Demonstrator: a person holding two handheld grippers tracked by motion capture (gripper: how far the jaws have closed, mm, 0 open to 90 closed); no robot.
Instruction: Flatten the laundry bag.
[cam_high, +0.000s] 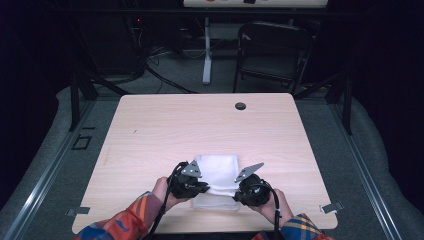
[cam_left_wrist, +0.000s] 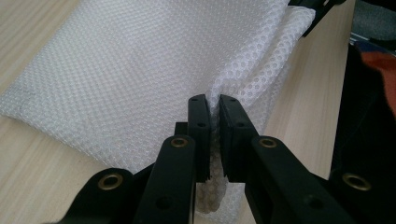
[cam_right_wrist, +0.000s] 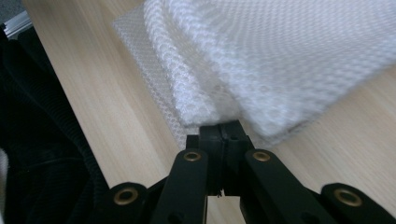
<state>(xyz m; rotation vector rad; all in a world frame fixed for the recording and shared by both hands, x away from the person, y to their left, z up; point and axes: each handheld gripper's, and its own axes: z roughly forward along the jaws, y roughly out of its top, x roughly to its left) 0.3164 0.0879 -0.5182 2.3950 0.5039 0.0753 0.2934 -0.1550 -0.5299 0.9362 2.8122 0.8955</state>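
Note:
A folded white mesh cloth (cam_high: 217, 172) lies near the front edge of the light wooden table (cam_high: 200, 125). My left gripper (cam_high: 205, 189) sits at the cloth's front left corner. In the left gripper view its jaws (cam_left_wrist: 214, 105) are shut, with a ridge of the mesh cloth (cam_left_wrist: 140, 60) pinched between the pads. My right gripper (cam_high: 237, 195) is at the front right corner. Its jaws (cam_right_wrist: 224, 128) are shut on the edge of the cloth (cam_right_wrist: 280, 46), where the layers bunch up above the tips. A hand in a plaid sleeve holds each gripper.
A round cable hole (cam_high: 240, 106) sits near the table's far edge. A black folding chair (cam_high: 272, 50) and a white stand leg (cam_high: 207, 60) are on the floor beyond the table. Metal clips (cam_high: 332, 207) mark the front corners.

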